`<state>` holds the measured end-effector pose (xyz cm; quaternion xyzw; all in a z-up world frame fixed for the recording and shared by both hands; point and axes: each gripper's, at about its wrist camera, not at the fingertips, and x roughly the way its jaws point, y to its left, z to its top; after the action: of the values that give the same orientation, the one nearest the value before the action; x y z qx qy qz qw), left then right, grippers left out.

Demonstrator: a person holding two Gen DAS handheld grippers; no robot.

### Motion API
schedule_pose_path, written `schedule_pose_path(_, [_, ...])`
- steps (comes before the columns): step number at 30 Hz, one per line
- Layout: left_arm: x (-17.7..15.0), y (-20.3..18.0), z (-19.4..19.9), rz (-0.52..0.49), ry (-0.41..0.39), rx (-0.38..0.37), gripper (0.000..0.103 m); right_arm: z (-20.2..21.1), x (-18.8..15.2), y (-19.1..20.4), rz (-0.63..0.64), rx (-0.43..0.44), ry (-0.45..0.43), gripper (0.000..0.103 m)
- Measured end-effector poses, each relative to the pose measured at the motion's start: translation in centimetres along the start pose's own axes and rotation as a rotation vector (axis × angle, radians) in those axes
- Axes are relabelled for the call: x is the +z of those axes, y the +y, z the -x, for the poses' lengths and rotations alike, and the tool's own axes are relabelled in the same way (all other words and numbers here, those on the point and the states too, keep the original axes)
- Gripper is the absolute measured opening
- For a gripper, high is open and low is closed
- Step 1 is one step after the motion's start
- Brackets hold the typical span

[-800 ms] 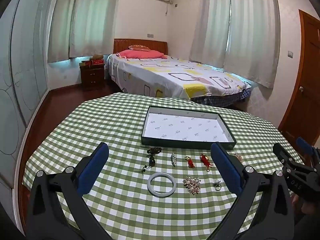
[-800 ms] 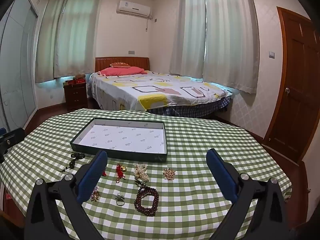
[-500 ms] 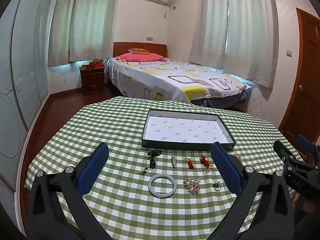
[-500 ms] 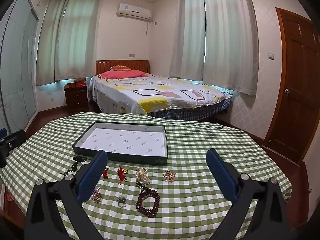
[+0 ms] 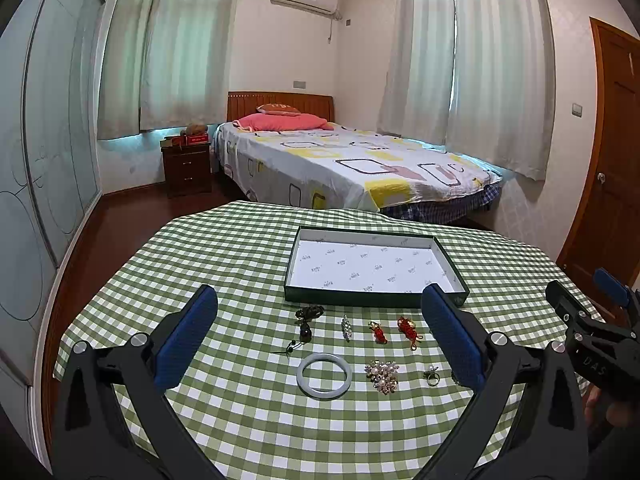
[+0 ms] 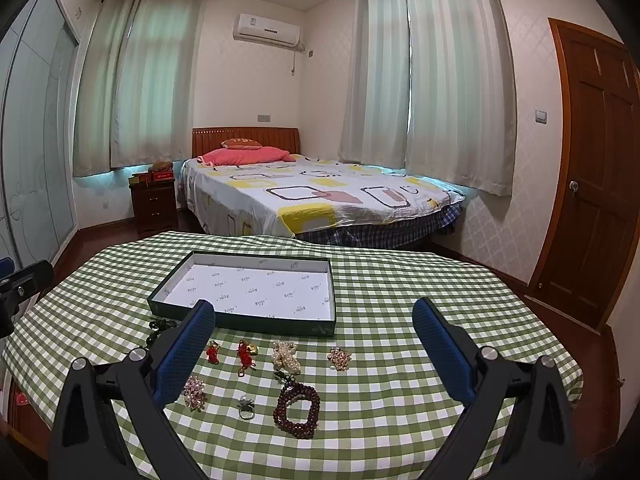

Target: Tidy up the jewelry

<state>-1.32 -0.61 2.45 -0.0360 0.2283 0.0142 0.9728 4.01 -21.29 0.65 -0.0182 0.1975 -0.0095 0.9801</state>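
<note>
both tools, left tool (image 5: 320,332) and right tool (image 6: 314,344), are hovering wide open and empty; next probably lifting the bangle (image 5: 324,370) into the tray (image 5: 372,298).

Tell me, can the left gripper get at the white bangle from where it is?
Probably yes. The left gripper has its jaws wide open and empty, and the white bangle lies flat on the tablecloth straight ahead, apart from the other pieces.
</note>
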Motion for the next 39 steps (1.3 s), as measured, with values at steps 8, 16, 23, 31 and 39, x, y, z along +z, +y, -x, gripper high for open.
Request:
schedule_pose_path(8, [-0.13,-0.09,0.01,0.001,0.000,-0.002,0.099,0.11,0.04,-0.05,-0.001,-0.001,-0.007,0.096])
schedule_pose_path(16, [-0.38,0.07,0.04,0.004,0.001,0.000,0.099,0.12,-0.05,-0.02,-0.001,-0.001,-0.012,0.097])
schedule_pose_path(23, [-0.54,0.09,-0.07,0.006,0.002,0.002,0.099,0.11,-0.07,0.03,-0.001,-0.002,-0.015,0.097])
schedule_pose_path(31, [-0.74,0.12,-0.16,0.006,0.007,0.000,0.099,0.09,0.05,0.21,-0.001,-0.001,-0.015,0.097])
schedule_pose_path(39, [-0.82,0.12,-0.20,0.007,0.006,0.001,0.099,0.09,-0.24,0.14,-0.002,-0.001,-0.017,0.097])
